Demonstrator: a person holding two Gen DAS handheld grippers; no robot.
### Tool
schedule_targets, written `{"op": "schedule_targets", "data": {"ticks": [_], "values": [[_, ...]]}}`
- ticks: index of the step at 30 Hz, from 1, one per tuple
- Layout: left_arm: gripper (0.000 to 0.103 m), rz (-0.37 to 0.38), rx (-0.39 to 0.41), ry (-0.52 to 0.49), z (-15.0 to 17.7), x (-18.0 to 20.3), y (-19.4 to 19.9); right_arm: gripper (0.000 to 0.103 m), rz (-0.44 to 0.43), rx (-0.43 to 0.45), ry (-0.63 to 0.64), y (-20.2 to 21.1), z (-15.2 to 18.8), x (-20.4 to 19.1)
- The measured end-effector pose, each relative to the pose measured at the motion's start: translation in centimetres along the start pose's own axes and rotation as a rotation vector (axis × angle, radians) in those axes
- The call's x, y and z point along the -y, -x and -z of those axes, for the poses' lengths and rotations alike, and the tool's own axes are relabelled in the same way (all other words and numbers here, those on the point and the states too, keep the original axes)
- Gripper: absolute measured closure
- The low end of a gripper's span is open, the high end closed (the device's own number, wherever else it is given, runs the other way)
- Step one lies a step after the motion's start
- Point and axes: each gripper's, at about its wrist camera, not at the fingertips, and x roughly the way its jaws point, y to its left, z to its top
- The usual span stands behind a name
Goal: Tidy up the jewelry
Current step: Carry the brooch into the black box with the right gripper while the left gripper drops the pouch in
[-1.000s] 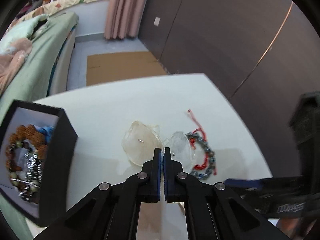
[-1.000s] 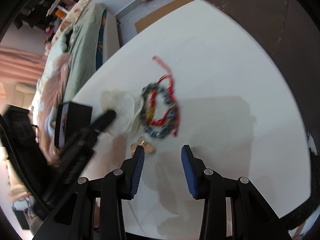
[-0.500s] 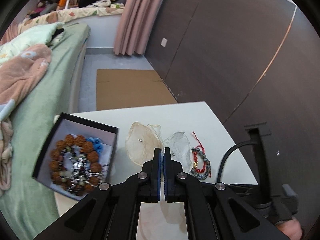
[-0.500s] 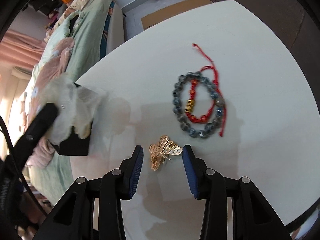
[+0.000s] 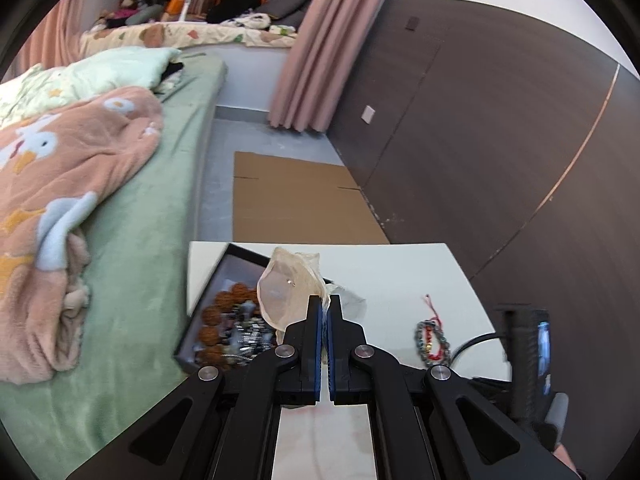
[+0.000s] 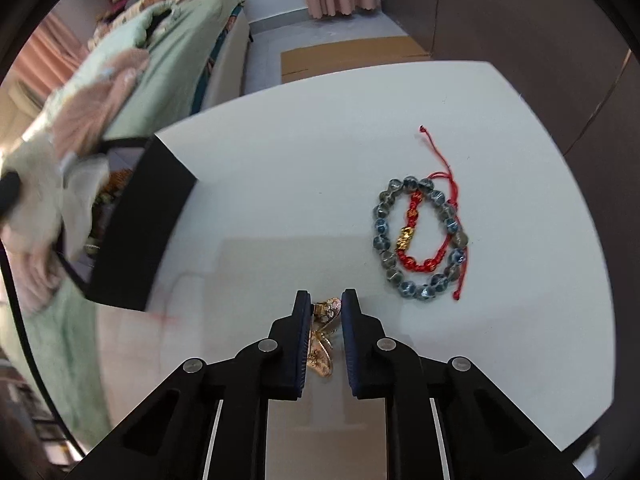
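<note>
My left gripper [image 5: 324,304] is shut on a clear plastic bag [image 5: 288,292] and holds it in the air over the black jewelry box [image 5: 224,312], which holds several bead bracelets. My right gripper [image 6: 326,304] is low on the white table [image 6: 280,184], its jaws partly closed around a gold butterfly brooch [image 6: 322,344] that lies between the fingers. A grey-blue bead bracelet [image 6: 420,236] and a red cord bracelet [image 6: 424,240] lie together to the right of it. The box [image 6: 132,224] stands at the table's left edge.
A bed with a green cover and a pink blanket [image 5: 60,200] runs along the left of the table. Brown cardboard [image 5: 296,204] lies on the floor beyond the far edge. A dark wall [image 5: 500,140] is on the right.
My left gripper has lifted the bag off the table and carried it left over the box. My right gripper has moved forward and down around the brooch, and its jaws have narrowed.
</note>
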Motion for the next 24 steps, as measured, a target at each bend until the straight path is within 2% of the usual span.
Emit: {"op": "schedule_targets", "data": {"ticks": [5,8,10,12,13,14,18,24], "values": [[0.101,-0.025,-0.008,0.055,-0.5,-2.3,0.2,0.086,-0.076,0.057,-0.039,1.7,-0.1,0.8],[0.097,0.006,-0.039,0.107,-0.7,-3.7,-0.2,0.086,-0.144,0.103,-0.055,2.9,-0.2,1.0],[0.082,0.017,-0.064,0.131,-0.7,-4.2,-0.6,0.086,-0.187,0.125,-0.061,3.3,-0.4,0.7],[0.028,0.017,-0.06,0.141,-0.8,-4.5,-0.5,0.086,-0.242,0.158,-0.062,4.0,-0.5,0.4],[0.018,0.022,-0.047,0.145,-0.8,-4.5,-0.3,0.086,-0.259,0.168,-0.062,4.1,-0.7,0.0],[0.015,0.031,-0.025,0.153,-0.9,-4.7,0.1,0.086,-0.287,0.184,-0.061,4.5,-0.7,-0.3],[0.015,0.039,0.006,0.172,-1.5,-5.2,1.0,0.086,-0.379,0.244,-0.056,5.6,-1.1,-1.7],[0.015,0.027,0.031,0.223,-2.0,-6.3,2.0,0.086,-0.523,0.288,-0.062,5.5,-2.5,-4.8]]}}
